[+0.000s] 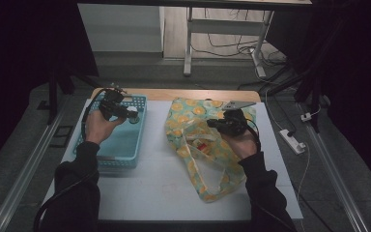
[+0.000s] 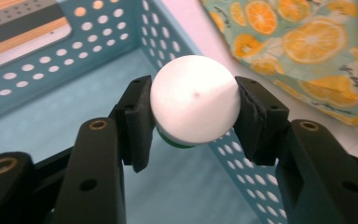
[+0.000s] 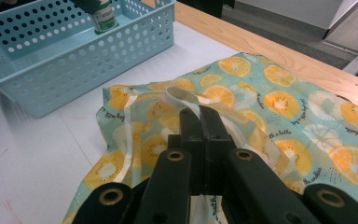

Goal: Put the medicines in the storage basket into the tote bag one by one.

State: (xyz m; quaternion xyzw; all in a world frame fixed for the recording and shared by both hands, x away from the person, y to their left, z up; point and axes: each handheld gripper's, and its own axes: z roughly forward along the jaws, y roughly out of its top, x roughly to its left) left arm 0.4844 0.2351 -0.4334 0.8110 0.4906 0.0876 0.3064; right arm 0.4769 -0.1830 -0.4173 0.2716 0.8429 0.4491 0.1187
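Note:
My left gripper (image 1: pixel 128 114) is shut on a small bottle (image 2: pixel 194 99) with a round white cap and a green label. It holds the bottle above the far right corner of a perforated blue basket (image 1: pixel 121 145). The right gripper view shows the same bottle (image 3: pixel 103 16) over the basket (image 3: pixel 51 70). To the basket's right, a teal cloth bag (image 1: pixel 193 121) printed with orange slices lies on the table. My right gripper (image 3: pixel 200 114) is shut on the bag's white handle strap (image 3: pixel 179 95) and lifts it slightly off the cloth (image 3: pixel 279 102).
The white table top (image 1: pixel 154 183) has a wooden strip (image 1: pixel 174 94) along its far edge. A small red thing (image 1: pixel 202 146) shows at the bag's mouth. On the floor to the right lies a white power strip (image 1: pixel 292 141). A table frame (image 1: pixel 188 43) stands behind.

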